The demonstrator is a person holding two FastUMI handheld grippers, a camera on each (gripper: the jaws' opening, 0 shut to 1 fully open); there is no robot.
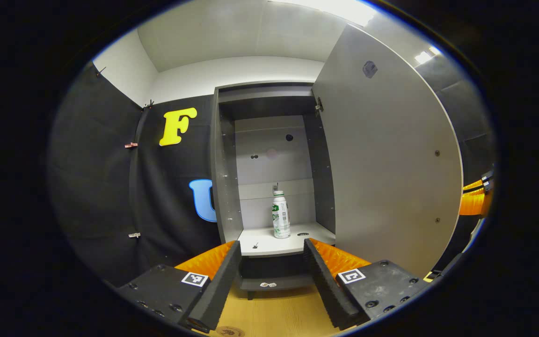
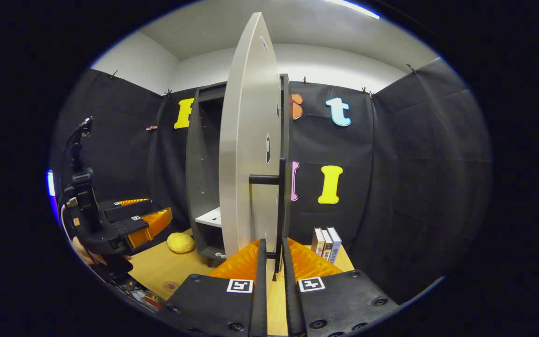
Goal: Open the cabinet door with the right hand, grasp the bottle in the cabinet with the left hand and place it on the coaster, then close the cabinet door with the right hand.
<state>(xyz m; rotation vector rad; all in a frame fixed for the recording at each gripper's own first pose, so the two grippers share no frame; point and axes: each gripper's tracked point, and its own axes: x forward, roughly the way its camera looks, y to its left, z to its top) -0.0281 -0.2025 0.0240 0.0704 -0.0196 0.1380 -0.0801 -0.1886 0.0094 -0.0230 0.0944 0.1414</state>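
The bottle [image 1: 280, 214] is standing upright on the cabinet's [image 1: 225, 178] pale shelf [image 1: 269, 245], a slim white thing with a white cap and a wrapper carrying green print; the lettering is too small and blurred for me to make out. It is sitting toward the back wall, near a small round hole in the shelf board. The left gripper [image 1: 272, 276] is hovering in front of the opening, its fingers spread wide, the bottle showing between them but well beyond their tips. Over in the right gripper view, the right gripper [image 2: 274, 267] is closing its fingers around the dark bar handle [image 2: 280, 210] on the cabinet door [image 2: 244, 154], which is swung open, edge-on to that camera. The grey cabinet is resting on a light wooden table [image 2: 157, 269], black cloth hanging behind, white wall and ceiling above. A yellow lumpy object [image 2: 180, 243] is lying by the cabinet's foot, and some books [image 2: 325, 243] are standing on the far side.
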